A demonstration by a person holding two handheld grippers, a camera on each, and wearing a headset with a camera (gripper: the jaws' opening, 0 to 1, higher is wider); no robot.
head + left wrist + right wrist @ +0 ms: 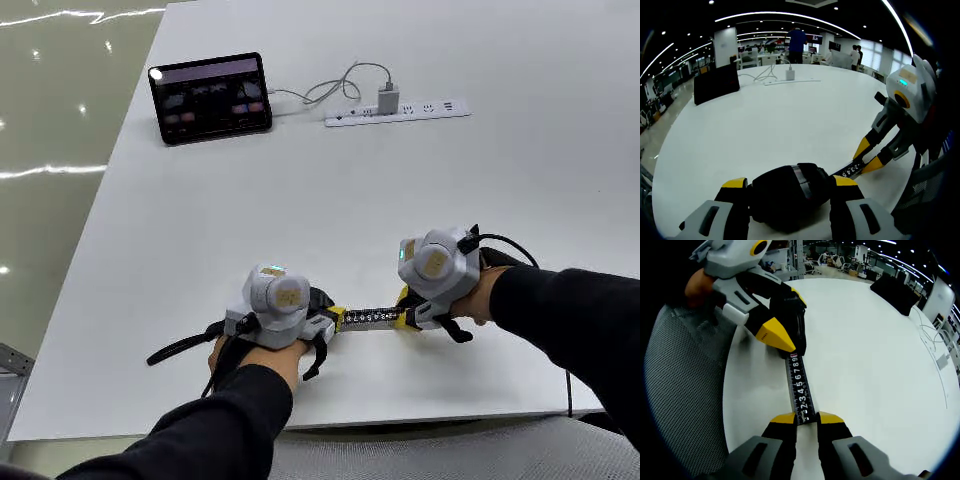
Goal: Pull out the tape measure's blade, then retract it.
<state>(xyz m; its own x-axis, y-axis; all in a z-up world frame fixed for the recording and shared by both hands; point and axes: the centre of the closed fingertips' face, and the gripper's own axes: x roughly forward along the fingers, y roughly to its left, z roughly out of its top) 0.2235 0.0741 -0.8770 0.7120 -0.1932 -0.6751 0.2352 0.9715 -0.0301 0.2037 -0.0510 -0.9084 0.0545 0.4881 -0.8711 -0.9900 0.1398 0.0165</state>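
The tape measure's black case sits between my left gripper's yellow-tipped jaws, which are shut on it low over the white table. A short length of numbered blade runs out from the case to my right gripper, whose jaws are shut on the blade's tip. In the head view the left gripper and right gripper stand close together near the table's front edge. The blade is stretched between them, showing about nine centimetres of marks.
A dark tablet stands at the far left of the table. A white power strip with a charger and a looped cable lies beside it. A grey mesh chair is just off the front edge.
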